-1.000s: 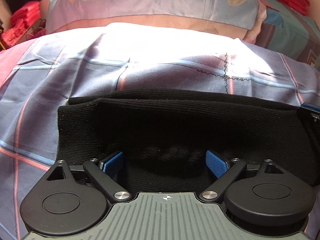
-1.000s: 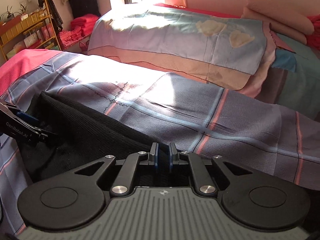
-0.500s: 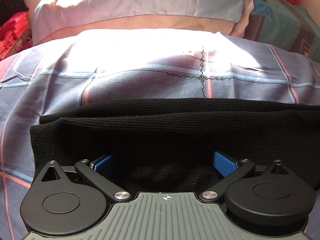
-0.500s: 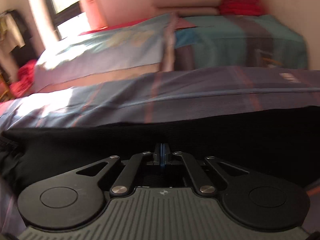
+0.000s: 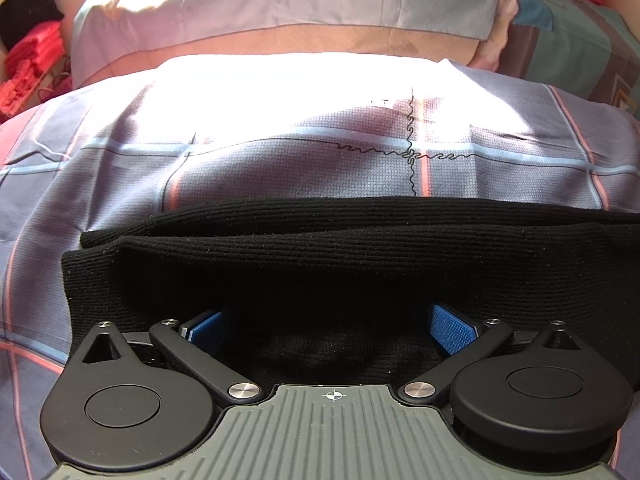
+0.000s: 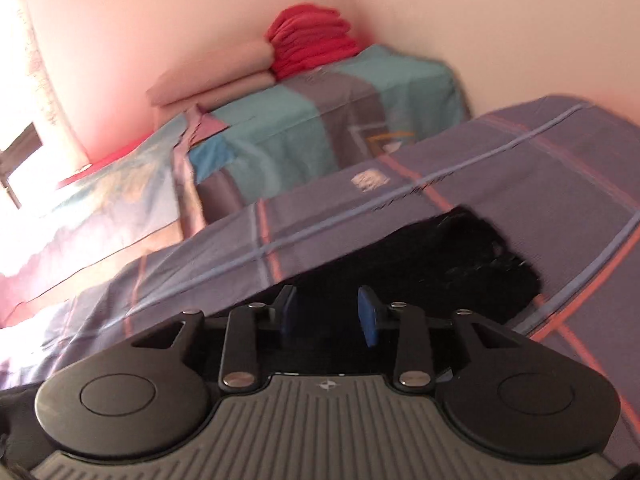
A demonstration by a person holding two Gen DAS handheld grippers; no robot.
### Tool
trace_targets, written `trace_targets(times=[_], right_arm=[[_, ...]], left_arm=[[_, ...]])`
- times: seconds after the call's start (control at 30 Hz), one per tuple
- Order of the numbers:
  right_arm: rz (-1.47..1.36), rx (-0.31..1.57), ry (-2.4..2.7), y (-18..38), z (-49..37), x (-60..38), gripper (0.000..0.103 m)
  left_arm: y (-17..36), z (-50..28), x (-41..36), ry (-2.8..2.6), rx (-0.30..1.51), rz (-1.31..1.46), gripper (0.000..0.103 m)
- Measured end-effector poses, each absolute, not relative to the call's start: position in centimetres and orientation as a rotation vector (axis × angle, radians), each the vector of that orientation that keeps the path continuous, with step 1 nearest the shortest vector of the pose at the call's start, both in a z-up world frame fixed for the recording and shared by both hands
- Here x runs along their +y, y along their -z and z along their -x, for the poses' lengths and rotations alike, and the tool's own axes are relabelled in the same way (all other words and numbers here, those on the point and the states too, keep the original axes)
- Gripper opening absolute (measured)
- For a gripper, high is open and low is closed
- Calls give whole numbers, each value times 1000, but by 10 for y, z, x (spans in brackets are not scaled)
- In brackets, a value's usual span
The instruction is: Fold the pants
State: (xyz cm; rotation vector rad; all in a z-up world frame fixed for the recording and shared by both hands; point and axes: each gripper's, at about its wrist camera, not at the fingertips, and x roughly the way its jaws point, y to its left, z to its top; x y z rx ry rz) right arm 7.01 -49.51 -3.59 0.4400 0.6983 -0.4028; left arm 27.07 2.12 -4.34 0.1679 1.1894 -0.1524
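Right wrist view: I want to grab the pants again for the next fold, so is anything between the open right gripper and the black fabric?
Nothing visible is in the way. The right gripper is open directly over the black pants, which lie on the plaid bedsheet with no other item in front of the fingers.

Pants [image 5: 360,264]: black rib knit. Bedsheet [image 5: 280,168]: lilac-grey, checked with pale blue and coral lines; pillow [image 5: 320,4], upper frame: pale blue with cream patches and a tan band. Towels [image 6: 316,42], upper centre: red; pads [image 5: 452,334]: blue.
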Motion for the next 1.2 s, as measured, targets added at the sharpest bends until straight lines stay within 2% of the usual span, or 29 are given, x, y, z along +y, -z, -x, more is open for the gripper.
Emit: trace_targets(times=[0.03,0.1,0.13,0.17,0.23,0.4,0.57,0.7,0.77,0.83,0.9,0.93,1.03,1.1,1.2], right_arm=[[-401,671,431,36,-70,-498,19],[-399,660,541,25,-74,-500,20],[-398,636,573,16,-73,-493,31],[-409,601,514,9,-70,-483,47],[-490,600,242,1,-61,-452,59],[-550,817,-494,22,-53,-305,63],[-395,805,-675,45,-70,-203,62],[-458,726,-649,57,-111,-191,62],[-580,697,-641,66,-120,-193,64],[-740,812,-728,85,-128,-198,66],[-755,860,-851,87,-119,-203,67],[-746,879,-899,86,-116,-207,71],[-740,828,-802,80,-119,-227,70],[-849,788,-729,82,-123,-235,69],[-933,857,-904,90,-124,-215,78]], left_arm=[[44,-272,20,147,1195,-174,103],[43,-277,17,138,1222,-174,103],[41,-280,16,139,1240,-176,103],[38,-281,16,148,1248,-174,103],[29,-277,18,174,1233,-158,103],[41,-277,19,215,1230,-184,103],[41,-280,20,236,1240,-194,103],[40,-280,22,253,1235,-194,103],[40,-278,22,258,1225,-198,103],[40,-276,24,264,1215,-197,103],[40,-274,24,273,1212,-196,103],[40,-274,25,280,1212,-196,103],[37,-268,29,292,1205,-195,103],[37,-267,30,291,1198,-195,103],[37,-265,31,292,1194,-199,103]])
